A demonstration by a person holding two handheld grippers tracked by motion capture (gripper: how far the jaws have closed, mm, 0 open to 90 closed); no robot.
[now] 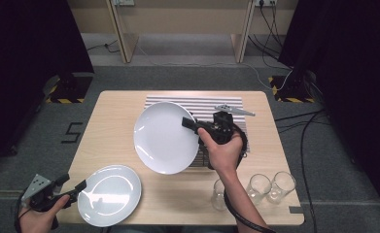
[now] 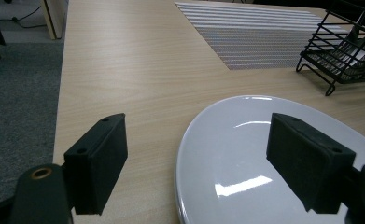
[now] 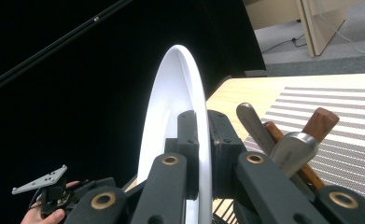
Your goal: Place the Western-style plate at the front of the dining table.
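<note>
While the right gripper (image 1: 191, 124) clamped the rim of a white plate (image 1: 164, 137) and held it tilted above the striped mat (image 1: 229, 104), the left gripper (image 2: 196, 161) stood open around the edge of a second plate (image 2: 245, 154) near the table's front. A thin rim grip could let the raised plate slip or knock the rack (image 2: 346, 49).

The left half of the desk (image 1: 110, 126) is bare wood and offers open passage. The front-left corner is taken by a flat plate (image 1: 110, 195). A raised, tilted plate (image 1: 164, 137) blocks the centre above the striped mat (image 1: 197, 101). Three glasses (image 1: 259, 187) obstruct the front-right edge. A black wire rack (image 2: 346, 51) stands beside the mat.
</note>
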